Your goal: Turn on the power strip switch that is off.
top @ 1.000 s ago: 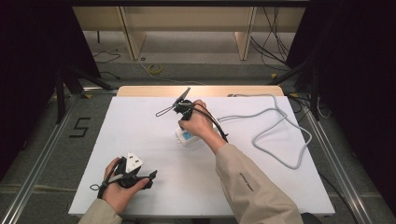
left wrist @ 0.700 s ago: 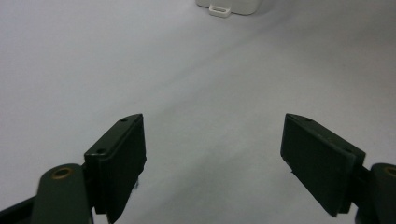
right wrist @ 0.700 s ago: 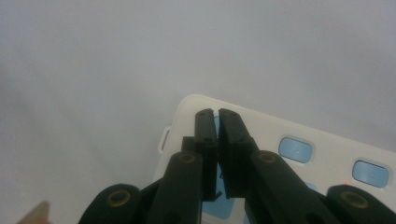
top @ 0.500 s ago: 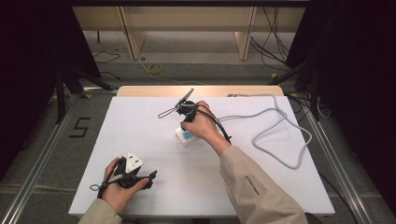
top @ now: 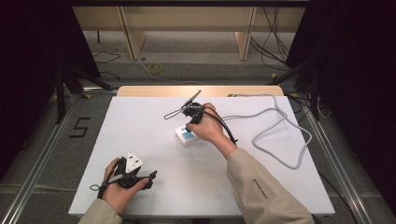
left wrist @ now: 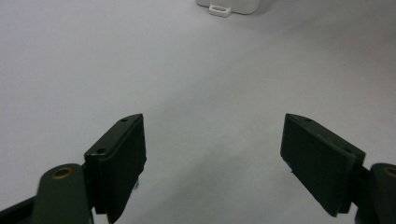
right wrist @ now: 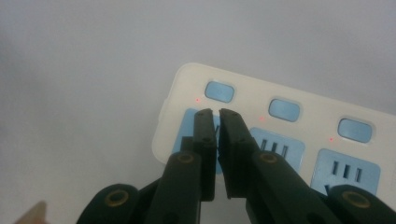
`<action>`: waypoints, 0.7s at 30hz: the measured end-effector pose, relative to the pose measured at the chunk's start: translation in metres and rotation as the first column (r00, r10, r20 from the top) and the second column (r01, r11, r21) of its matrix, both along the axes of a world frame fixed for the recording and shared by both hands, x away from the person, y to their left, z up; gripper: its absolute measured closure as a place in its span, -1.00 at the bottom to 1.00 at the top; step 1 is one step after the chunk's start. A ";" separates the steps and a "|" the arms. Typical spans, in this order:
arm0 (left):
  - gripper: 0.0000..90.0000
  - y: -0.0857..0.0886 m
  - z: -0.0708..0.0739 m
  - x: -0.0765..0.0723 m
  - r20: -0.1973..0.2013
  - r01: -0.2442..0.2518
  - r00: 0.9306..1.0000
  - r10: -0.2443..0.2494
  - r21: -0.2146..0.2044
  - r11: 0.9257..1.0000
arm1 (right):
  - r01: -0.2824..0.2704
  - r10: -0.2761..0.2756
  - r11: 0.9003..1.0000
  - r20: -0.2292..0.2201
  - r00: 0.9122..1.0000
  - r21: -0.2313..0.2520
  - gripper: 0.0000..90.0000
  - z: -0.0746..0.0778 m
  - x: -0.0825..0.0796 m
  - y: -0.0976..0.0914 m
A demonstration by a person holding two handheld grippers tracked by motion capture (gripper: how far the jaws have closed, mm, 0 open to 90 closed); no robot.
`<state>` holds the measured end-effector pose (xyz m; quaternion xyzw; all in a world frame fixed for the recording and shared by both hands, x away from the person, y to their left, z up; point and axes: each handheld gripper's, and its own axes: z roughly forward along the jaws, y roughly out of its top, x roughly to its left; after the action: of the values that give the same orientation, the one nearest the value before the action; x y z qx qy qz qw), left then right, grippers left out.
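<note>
A white power strip (top: 186,136) with blue sockets and blue switches lies near the middle of the white table (top: 140,121). My right gripper (right wrist: 218,112) hovers just above its end socket, pointing down at it. Its jaws have just been opening and stand a narrow gap apart, with nothing between them. Small red lights glow beside the switches on the power strip (right wrist: 299,135). My left gripper (left wrist: 212,140) rests low over the bare tabletop near the front left, jaws wide open and empty. The end of the power strip (left wrist: 233,5) lies far ahead of it.
The strip's grey cable (top: 280,135) loops over the right half of the table and runs off the far edge. Wooden furniture legs (top: 133,37) and loose cables lie on the floor beyond the table. Dark curtains flank both sides.
My right hand has drifted slightly to the right and nearer over the power strip. The left hand has stayed where it was.
</note>
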<state>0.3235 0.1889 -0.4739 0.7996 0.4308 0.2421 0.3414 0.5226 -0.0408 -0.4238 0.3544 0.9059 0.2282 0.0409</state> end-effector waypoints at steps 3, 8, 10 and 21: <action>-0.51 0.000 0.000 0.000 -0.001 0.002 1.000 -0.002 0.005 1.000 | 0.004 -0.004 1.000 -0.006 1.000 0.002 0.90 0.000 -0.001 -0.004; -0.51 0.000 0.000 0.000 -0.002 0.002 1.000 -0.002 0.003 1.000 | 0.006 -0.006 1.000 0.001 1.000 0.011 0.89 0.001 -0.004 -0.013; -0.51 0.000 0.000 0.000 -0.003 0.001 1.000 -0.001 0.004 1.000 | 0.009 -0.009 1.000 0.000 1.000 0.013 0.88 0.001 -0.006 -0.016; -0.51 0.001 0.000 0.000 -0.002 -0.002 1.000 0.002 0.003 1.000 | 0.012 -0.012 1.000 0.011 1.000 0.025 0.87 0.002 -0.014 -0.031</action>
<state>0.3230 0.1896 -0.4741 0.7998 0.4316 0.2423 0.3397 0.5090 -0.0722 -0.4215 0.3591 0.9006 0.2413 0.0431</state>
